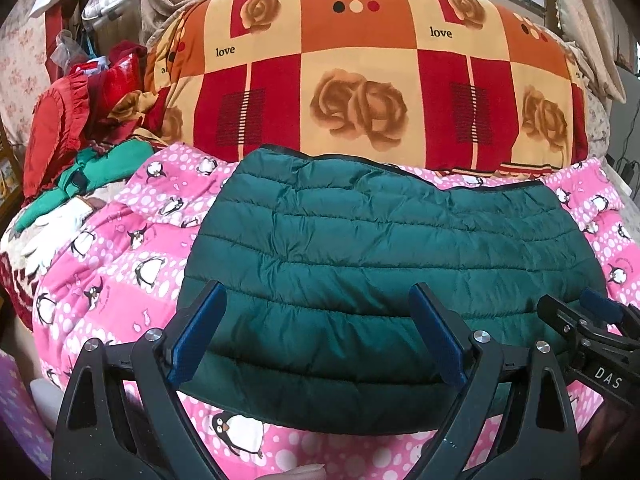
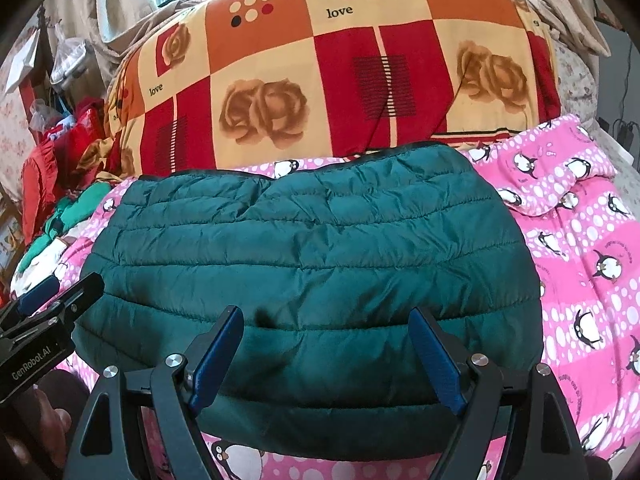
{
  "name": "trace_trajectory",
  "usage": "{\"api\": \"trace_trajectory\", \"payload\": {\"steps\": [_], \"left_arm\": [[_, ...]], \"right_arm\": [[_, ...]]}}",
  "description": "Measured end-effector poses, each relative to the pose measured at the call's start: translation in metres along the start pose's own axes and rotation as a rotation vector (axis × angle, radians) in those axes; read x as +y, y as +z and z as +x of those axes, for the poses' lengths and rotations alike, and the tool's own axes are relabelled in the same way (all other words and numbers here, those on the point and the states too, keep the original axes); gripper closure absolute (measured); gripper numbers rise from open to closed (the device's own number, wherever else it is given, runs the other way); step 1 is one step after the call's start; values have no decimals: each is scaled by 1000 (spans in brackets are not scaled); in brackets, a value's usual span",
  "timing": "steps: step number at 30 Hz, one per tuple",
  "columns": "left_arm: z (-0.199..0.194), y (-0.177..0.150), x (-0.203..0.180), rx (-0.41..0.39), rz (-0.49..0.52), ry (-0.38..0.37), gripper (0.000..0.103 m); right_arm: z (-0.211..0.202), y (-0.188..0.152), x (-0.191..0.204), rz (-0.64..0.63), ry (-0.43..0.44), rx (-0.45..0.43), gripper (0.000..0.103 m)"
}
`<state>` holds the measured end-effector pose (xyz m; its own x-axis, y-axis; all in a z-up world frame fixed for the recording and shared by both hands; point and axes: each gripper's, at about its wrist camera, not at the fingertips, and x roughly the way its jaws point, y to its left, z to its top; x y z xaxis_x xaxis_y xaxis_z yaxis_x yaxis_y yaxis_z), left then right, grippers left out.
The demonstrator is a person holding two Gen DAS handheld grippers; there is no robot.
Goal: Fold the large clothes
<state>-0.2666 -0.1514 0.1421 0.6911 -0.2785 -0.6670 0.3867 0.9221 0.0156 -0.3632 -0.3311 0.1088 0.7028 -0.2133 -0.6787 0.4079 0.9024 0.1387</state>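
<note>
A dark green quilted puffer jacket (image 1: 360, 248) lies folded into a wide rectangle on a pink penguin-print blanket (image 1: 120, 272); the right wrist view shows the same jacket (image 2: 312, 248). My left gripper (image 1: 320, 300) hovers open over the jacket's near left part, its blue pads wide apart and nothing between them. My right gripper (image 2: 326, 320) stands open above the jacket's near edge, equally empty. Each gripper appears at the edge of the other's view: the right gripper (image 1: 592, 312) and the left gripper (image 2: 52, 292).
A big folded quilt (image 1: 360, 80) with red, orange and rose squares is stacked behind the jacket. Green and red clothes (image 1: 80, 152) are piled at the left. The pink blanket (image 2: 580, 260) extends to the right, and curtains and a window lie beyond.
</note>
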Motion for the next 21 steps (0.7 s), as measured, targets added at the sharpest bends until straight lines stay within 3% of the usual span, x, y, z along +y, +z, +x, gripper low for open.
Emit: {"api": "trace_trajectory", "payload": {"steps": [21], "left_arm": [[10,-4,-2,36,-6,-11,10]], "right_arm": [[7,0,2,-8,-3,25,20]]}}
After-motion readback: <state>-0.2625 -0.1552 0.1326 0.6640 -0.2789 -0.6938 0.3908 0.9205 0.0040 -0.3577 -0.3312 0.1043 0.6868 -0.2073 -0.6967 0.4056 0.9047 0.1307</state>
